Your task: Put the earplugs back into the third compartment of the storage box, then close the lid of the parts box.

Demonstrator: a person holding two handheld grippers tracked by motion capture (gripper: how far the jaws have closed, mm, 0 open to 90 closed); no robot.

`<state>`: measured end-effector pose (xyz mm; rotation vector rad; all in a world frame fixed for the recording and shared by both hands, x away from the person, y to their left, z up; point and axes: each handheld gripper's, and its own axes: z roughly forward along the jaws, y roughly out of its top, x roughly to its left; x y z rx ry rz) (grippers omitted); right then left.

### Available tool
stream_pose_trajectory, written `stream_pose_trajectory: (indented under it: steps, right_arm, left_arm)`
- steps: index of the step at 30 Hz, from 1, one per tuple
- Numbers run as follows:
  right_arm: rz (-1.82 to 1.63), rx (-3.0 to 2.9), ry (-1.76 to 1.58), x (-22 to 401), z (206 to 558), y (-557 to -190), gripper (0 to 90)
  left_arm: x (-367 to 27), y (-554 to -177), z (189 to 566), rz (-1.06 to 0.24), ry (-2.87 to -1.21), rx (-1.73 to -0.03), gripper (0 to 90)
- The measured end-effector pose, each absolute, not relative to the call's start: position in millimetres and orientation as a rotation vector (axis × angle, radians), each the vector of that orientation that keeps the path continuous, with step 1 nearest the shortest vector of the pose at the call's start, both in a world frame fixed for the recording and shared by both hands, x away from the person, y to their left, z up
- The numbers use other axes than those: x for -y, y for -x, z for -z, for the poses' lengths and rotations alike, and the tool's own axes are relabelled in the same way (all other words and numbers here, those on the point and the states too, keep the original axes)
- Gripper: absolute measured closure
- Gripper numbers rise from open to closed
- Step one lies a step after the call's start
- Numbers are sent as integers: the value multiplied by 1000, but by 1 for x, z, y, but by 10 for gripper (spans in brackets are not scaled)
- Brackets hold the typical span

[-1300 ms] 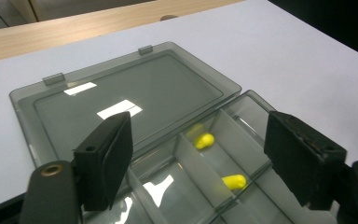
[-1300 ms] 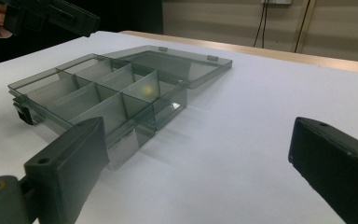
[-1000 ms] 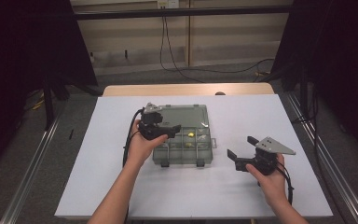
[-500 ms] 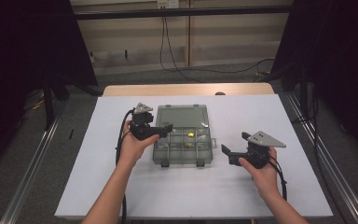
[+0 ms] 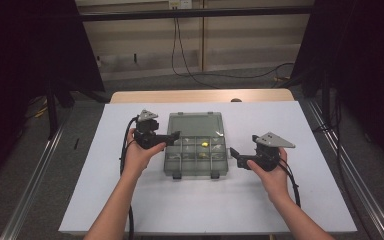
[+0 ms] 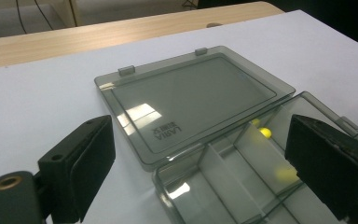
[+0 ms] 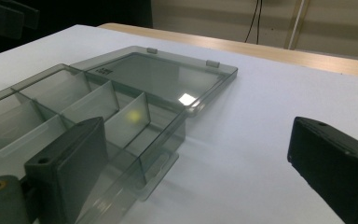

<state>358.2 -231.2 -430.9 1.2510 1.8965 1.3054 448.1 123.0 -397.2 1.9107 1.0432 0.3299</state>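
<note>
Both grippers withdrew from organizer box (image 5: pixel 196 145).

The organiser box (image 5: pixel 196 150) is smooth, glossy, smoke-tinted clear plastic, its open lid (image 6: pixel 193 98) catching bright reflections. The fingers (image 6: pixel 81 163) look matt black plastic. The desk (image 5: pixel 130 200) has a matt white surface with a pale wood edge (image 5: pixel 200 95)
</note>
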Motion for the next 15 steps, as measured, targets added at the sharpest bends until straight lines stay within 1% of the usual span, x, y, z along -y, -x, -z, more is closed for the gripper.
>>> stream_pose_trajectory:
  steps: [15]
  right_arm:
    - [-1248, -1892, -1292, 229, 428, -388, 39]
  left_arm:
    - [-135, -458, 405, -373, -1902, -1092, 81]
